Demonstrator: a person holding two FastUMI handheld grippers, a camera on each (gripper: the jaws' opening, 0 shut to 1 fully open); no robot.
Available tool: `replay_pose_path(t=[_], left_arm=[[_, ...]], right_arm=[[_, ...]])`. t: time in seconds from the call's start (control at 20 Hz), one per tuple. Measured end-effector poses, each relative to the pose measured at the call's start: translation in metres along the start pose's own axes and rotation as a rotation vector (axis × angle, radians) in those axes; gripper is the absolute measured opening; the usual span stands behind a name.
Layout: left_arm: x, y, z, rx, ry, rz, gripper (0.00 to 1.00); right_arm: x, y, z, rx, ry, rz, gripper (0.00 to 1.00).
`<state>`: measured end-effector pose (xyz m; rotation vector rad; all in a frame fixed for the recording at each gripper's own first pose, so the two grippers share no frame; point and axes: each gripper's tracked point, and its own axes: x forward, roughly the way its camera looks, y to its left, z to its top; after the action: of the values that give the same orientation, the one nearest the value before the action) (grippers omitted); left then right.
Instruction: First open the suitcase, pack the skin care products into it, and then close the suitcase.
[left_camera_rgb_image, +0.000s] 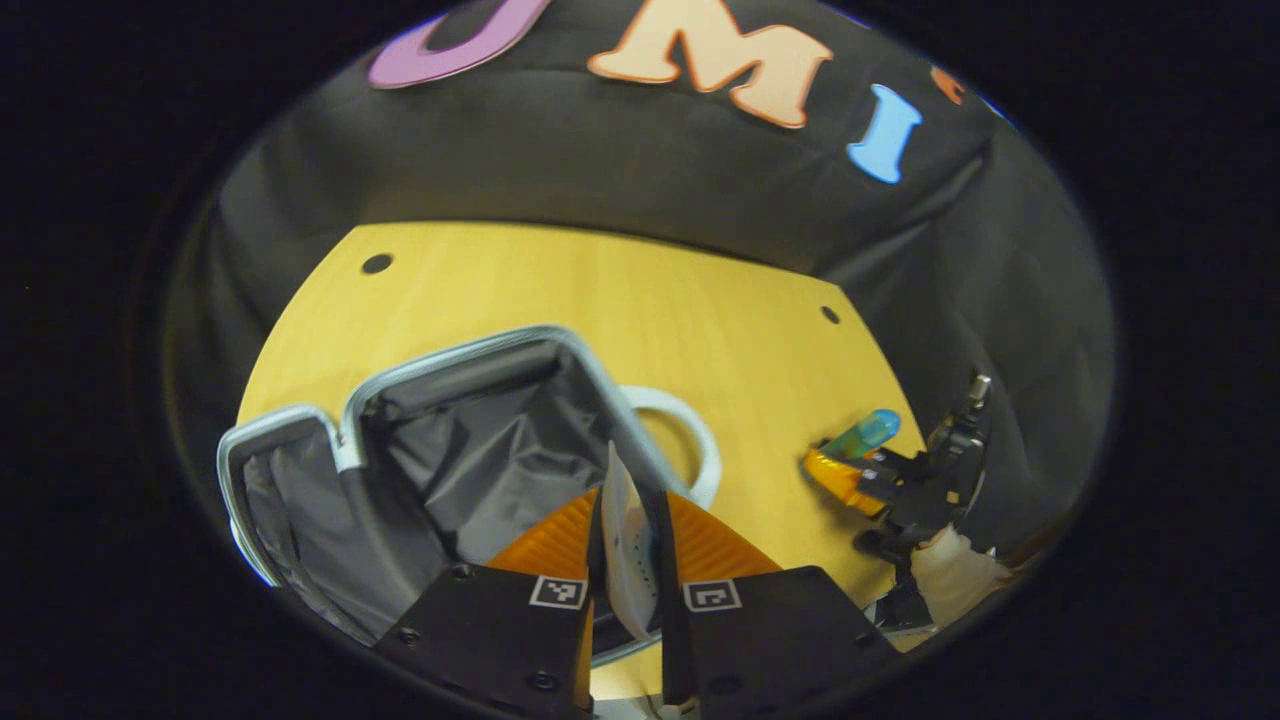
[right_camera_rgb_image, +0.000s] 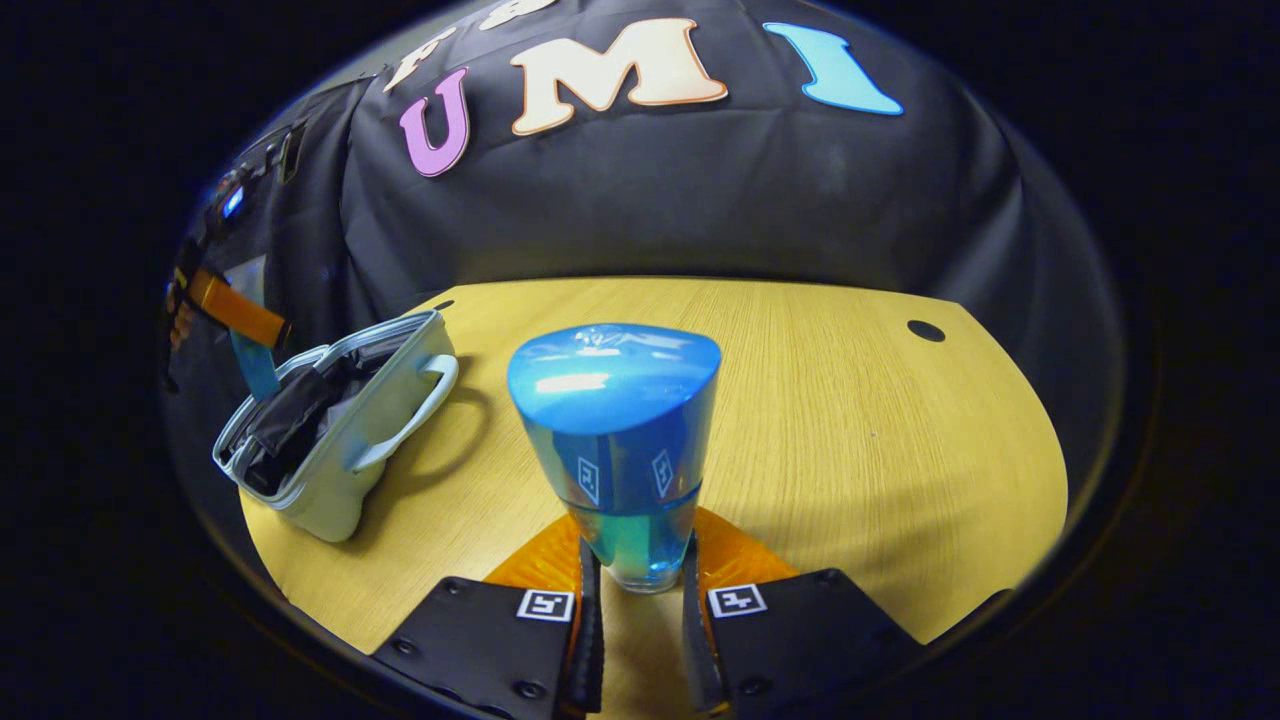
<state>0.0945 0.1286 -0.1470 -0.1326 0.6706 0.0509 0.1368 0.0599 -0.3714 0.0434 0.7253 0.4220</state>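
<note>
Your right gripper (right_camera_rgb_image: 637, 580) pinches the blue bottle (right_camera_rgb_image: 618, 440) at its base, held over the worktop (right_camera_rgb_image: 850, 420) near its front edge. Your left gripper (left_camera_rgb_image: 630, 560) is pressed on the rim of the open suitcase (left_camera_rgb_image: 470, 450). The suitcase stands toward the worktop's left edge, lining exposed, handle (left_camera_rgb_image: 690, 440) facing centre.

The pale grey soft-sided suitcase (right_camera_rgb_image: 340, 440) stands open at the table's left side, its dark-lined mouth facing up, though a thin white flap (left_camera_rgb_image: 625, 540) pinched by the left gripper (left_camera_rgb_image: 628, 590) crosses the near edge. Between the suitcase and the blue-capped bottle (right_camera_rgb_image: 615, 440), bare light wooden tabletop (right_camera_rgb_image: 850, 420) stretches unobstructed. The looped white handle (left_camera_rgb_image: 690, 440) juts from the suitcase's side toward that open stretch.
</note>
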Motion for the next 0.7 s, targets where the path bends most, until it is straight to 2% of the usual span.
replay_pose_path(t=[0.25,0.35,0.4,0.55,0.65,0.7], left_arm=[[0.019,0.074,-0.065,-0.099,0.171,0.100,0.21],[0.032,0.087,-0.086,-0.140,0.219,0.100,0.17],[0.038,0.091,-0.096,-0.161,0.242,0.095,0.21],[0.047,0.104,-0.105,-0.174,0.276,0.105,0.24],[0.045,0.107,-0.099,-0.170,0.263,0.121,0.25],[0.044,0.102,-0.097,-0.181,0.258,0.104,0.41]], right_arm=[[-0.012,0.018,0.030,0.059,-0.011,0.045,0.34],[-0.018,0.029,0.044,0.094,-0.016,0.066,0.34],[-0.023,0.035,0.053,0.114,-0.025,0.079,0.34],[-0.035,0.054,0.071,0.155,-0.026,0.106,0.34],[-0.045,0.065,0.078,0.131,-0.025,0.101,0.34],[-0.049,0.072,0.081,0.112,-0.024,0.103,0.34]])
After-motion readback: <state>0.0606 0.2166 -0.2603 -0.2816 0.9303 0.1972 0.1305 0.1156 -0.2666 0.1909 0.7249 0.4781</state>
